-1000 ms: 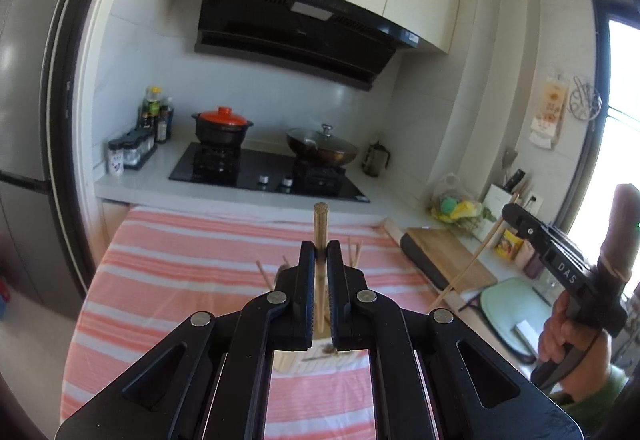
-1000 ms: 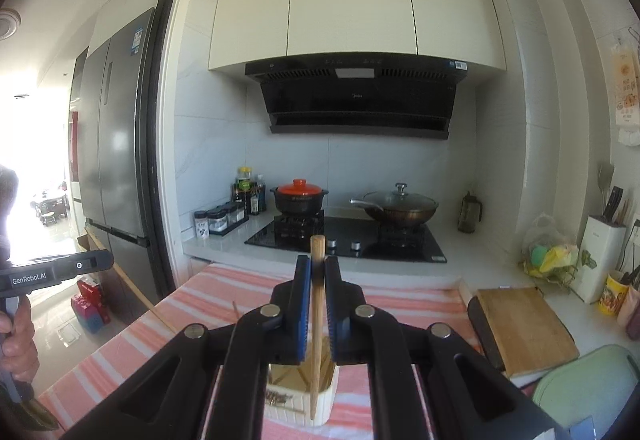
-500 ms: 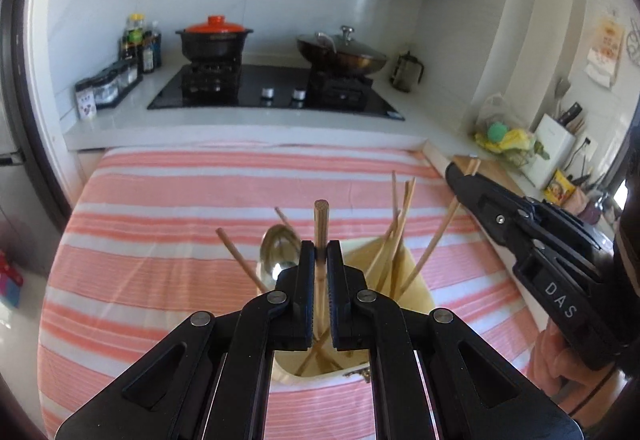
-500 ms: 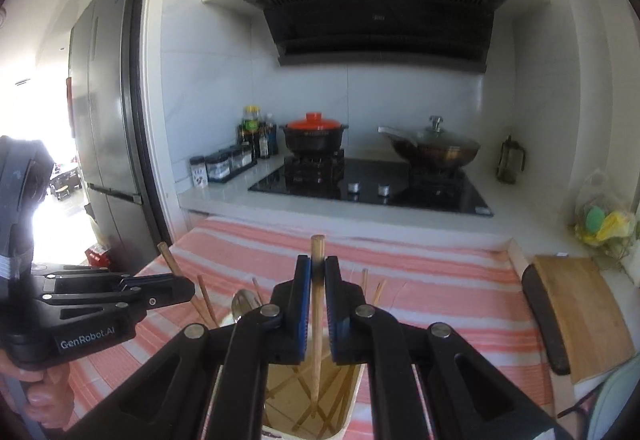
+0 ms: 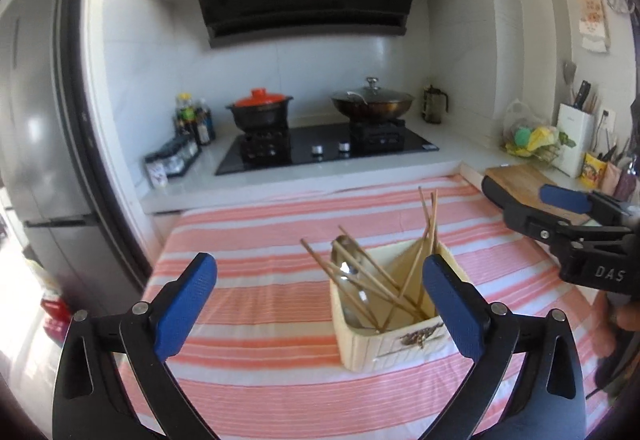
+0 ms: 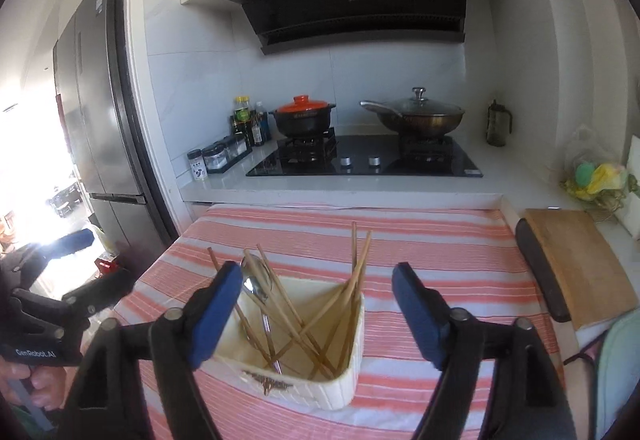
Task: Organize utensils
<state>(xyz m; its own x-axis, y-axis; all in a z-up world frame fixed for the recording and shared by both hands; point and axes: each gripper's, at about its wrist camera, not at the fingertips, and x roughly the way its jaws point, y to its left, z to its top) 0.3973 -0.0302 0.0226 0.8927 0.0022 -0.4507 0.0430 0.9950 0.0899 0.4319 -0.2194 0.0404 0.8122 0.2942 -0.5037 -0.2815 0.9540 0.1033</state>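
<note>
Left wrist view first: the left gripper [image 5: 320,300] has just sprung wide, both blue pads far apart and nothing between them. The cream holder [image 5: 390,336] sits on the striped cloth [image 5: 256,264], a bit right of centre, right in front of the right-hand pad [image 5: 450,306]. The chopsticks [image 5: 424,240] lean every which way inside it, and there's a spoon [image 5: 345,266] propped against the back-left wall. The right gripper [image 5: 560,218] pokes in from the right edge, spread apart and empty.

Right wrist view: the right gripper [image 6: 316,308] has also just been opening, jaws well apart with nothing pinched, hanging right over the holder [image 6: 304,372]. You can see down into it from here: chopsticks [image 6: 344,300] crossed in a tangle, spoon [image 6: 254,286] at the left side next to the left-hand pad [image 6: 216,316]. The left gripper [image 6: 76,288] sits at the left edge, a hand [image 6: 20,376] under it.

My read: this is the drop-off step, 2 empty grippers over a holder that already has the sticks in it. No loose utensils on the cloth [image 6: 440,252] that I can see in either view. So next is probably pulling both grippers up and clear without clipping the tall leaning sticks, then checking for anything left outside the frame.
</note>
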